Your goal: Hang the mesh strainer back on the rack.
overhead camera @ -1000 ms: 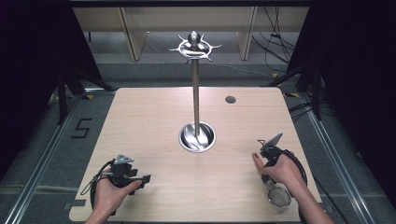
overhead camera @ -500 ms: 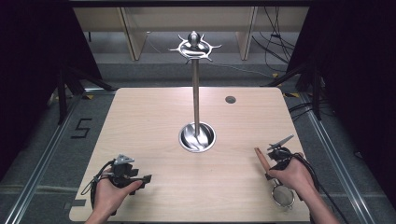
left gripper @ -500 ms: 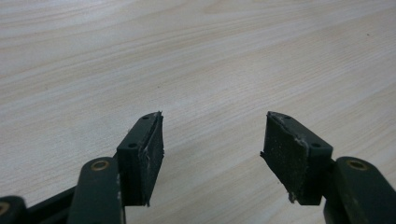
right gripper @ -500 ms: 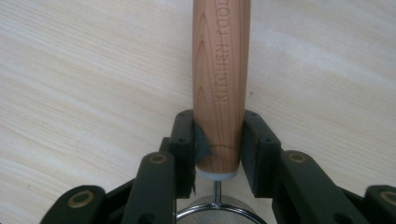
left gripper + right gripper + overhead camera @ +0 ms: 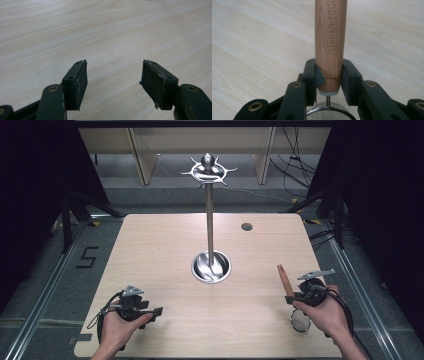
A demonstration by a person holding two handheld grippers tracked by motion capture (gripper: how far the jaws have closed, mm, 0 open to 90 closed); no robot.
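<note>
Now the right gripper (image 5: 328,75) is clamped on the strainer (image 5: 299,320) by its stiff wooden handle (image 5: 329,42), right of the stand (image 5: 210,265); likely light, mesh-heavy; left gripper (image 5: 113,77) gapes empty.

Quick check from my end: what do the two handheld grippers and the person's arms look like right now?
Both grippers are black. The left gripper has flat rectangular jaw pads with worn edges and brass-coloured pivot rivets; a black cable loops from it. The right gripper matches, with a grey triangular plate on top and a black cable. The forearms appear bare, no sleeves visible.
</note>
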